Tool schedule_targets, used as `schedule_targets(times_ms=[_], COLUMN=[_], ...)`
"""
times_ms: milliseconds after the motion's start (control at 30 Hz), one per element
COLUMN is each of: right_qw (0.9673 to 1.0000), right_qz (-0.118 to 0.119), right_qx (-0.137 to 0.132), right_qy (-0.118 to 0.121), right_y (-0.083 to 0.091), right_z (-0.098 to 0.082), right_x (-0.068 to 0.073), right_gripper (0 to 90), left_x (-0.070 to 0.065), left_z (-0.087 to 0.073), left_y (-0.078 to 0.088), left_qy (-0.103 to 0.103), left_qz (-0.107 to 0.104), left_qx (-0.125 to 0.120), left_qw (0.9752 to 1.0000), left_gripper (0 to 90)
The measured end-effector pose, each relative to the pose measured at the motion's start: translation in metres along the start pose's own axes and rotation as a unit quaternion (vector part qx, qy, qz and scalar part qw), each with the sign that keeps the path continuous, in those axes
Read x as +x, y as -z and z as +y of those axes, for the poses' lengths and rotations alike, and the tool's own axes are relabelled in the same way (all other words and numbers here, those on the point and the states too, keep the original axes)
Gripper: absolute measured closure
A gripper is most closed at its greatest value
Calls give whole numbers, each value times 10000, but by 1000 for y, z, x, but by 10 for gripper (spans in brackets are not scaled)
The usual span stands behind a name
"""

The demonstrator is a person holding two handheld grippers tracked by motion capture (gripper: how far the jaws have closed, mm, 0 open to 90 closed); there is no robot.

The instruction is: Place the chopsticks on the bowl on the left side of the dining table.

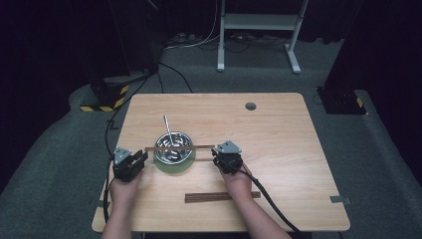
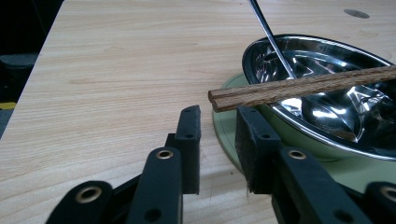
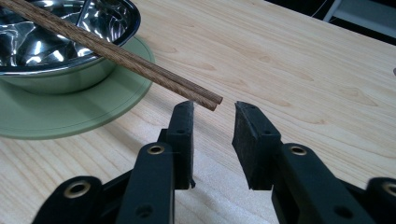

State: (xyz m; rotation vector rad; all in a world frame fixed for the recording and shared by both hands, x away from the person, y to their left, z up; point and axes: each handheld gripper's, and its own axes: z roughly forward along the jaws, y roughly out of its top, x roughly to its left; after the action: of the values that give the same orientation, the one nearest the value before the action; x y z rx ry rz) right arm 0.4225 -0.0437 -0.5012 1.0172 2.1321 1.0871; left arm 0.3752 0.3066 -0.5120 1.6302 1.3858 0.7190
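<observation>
**Chopsticks laid across the steel bowl, both grippers parted at their ends**

Chopsticks point(image 1: 179, 148) – a wooden pair lying side by side – rest across the rim of the steel bowl point(image 1: 173, 147), one end sticking out on each side. In the left gripper view the two black pads point(image 2: 254, 140) stand a narrow gap apart with nothing pressed between them; the square-cut end of the chopsticks point(image 2: 299, 90) hangs just above and beyond the right-hand pad, not pinched. In the right gripper view the pads point(image 3: 250, 137) are likewise a little way apart, and the tip of the chopsticks point(image 3: 140, 60) ends just over the gap, close to the left-hand pad, free of both.

The left gripper point(image 1: 141, 158) sits low on the table at the bowl's left, the right gripper point(image 1: 217, 155) at the bowl's right, each held in a hand; the left hand point(image 1: 123, 191) and right hand point(image 1: 237, 183) come in from the near edge, with cables trailing back from the grippers.

The bowl stands on a round green mat point(image 1: 174, 165); its shiny inside shows in both gripper views, and a metal spoon point(image 1: 167, 128) leans in it, its handle rising past the far rim. The chopsticks cross over the spoon's bowl in the left gripper view.

Nearer the person, well apart from the bowl, a second pair of chopsticks point(image 1: 211, 197) lies flat on the wooden table point(image 1: 278, 144), partly crossed by the right wrist. A round grey hole cap point(image 1: 250, 106) sits near the table's far edge
</observation>
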Motion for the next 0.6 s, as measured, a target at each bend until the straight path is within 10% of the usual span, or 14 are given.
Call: schedule_targets(times_ms=[600], right_qw=[9997], right_qz=[-60], right_qx=[-210], right_qy=[85], right_y=[31], right_z=[-7], right_x=[-18], right_gripper=[478], left_x=[-26], left_z=[-9], left_y=[23], left_qy=[-282], left_qz=[-84], left_qx=[141], left_qw=[9995], left_gripper=[501])
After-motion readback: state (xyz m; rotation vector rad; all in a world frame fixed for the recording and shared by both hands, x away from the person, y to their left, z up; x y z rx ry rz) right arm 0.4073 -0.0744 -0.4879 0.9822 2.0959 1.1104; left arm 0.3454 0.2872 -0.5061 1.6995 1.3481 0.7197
